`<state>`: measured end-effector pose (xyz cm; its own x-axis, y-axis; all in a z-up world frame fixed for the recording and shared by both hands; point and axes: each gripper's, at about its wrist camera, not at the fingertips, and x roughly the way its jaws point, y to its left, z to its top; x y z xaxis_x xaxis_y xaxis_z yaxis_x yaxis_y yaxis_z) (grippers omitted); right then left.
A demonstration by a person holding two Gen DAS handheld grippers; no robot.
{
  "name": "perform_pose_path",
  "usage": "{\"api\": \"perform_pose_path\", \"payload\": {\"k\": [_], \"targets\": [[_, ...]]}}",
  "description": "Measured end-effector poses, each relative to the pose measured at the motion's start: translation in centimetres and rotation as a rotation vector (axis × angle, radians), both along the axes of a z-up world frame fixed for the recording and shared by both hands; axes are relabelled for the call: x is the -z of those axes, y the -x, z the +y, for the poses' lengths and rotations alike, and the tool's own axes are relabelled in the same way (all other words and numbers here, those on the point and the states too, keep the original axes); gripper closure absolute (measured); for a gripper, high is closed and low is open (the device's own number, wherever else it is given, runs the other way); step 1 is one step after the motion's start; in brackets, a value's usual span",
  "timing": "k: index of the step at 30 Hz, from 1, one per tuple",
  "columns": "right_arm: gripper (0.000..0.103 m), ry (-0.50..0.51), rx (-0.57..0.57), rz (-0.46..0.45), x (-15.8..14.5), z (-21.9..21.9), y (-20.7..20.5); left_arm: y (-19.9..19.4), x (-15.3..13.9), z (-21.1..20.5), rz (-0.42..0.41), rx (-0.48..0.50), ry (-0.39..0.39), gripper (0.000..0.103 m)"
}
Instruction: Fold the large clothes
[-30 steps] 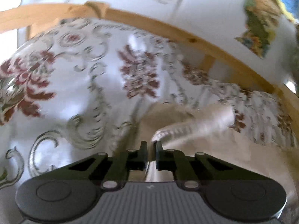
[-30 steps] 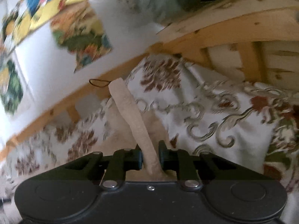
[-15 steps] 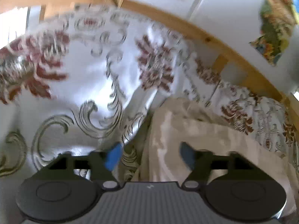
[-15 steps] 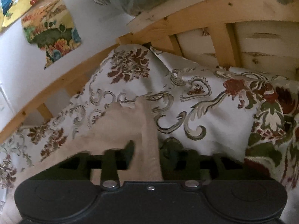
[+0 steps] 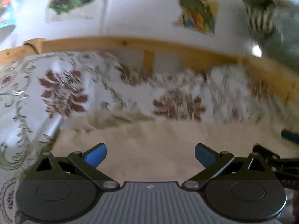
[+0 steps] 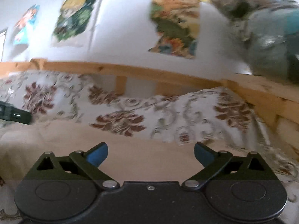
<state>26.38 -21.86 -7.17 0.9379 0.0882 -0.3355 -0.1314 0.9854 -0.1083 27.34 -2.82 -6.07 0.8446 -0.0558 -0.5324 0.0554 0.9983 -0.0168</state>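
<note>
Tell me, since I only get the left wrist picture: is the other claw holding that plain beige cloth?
Observer: No. The right claw is wide open, its blue pads apart, and the plain beige cloth lies loose beneath it.
Operator: What is off to its right?
Observer: The white floral bedspread climbs to a corner of the pale wooden bed frame, where a grey bundle with a teal patch sits on top.
Operator: Can that camera see my claw?
Observer: Only partly. A black piece of the left claw pokes in at the right wrist view's left edge, over the bedspread.
</note>
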Motion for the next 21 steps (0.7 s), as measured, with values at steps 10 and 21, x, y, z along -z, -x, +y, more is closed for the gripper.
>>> {"api": "perform_pose_path", "payload": {"k": [10, 21], "targets": [[0.002, -0.033, -0.016, 0.181, 4.6, -0.2, -1.4, -0.6, 5.5, 1.4, 0.116, 0.006, -0.048, 0.0], [0.002, -0.278, 0.122, 0.209, -0.6, -4.7, 2.8, 3.2, 2.7, 3.7, 0.039, 0.028, 0.106, 0.001]]}}
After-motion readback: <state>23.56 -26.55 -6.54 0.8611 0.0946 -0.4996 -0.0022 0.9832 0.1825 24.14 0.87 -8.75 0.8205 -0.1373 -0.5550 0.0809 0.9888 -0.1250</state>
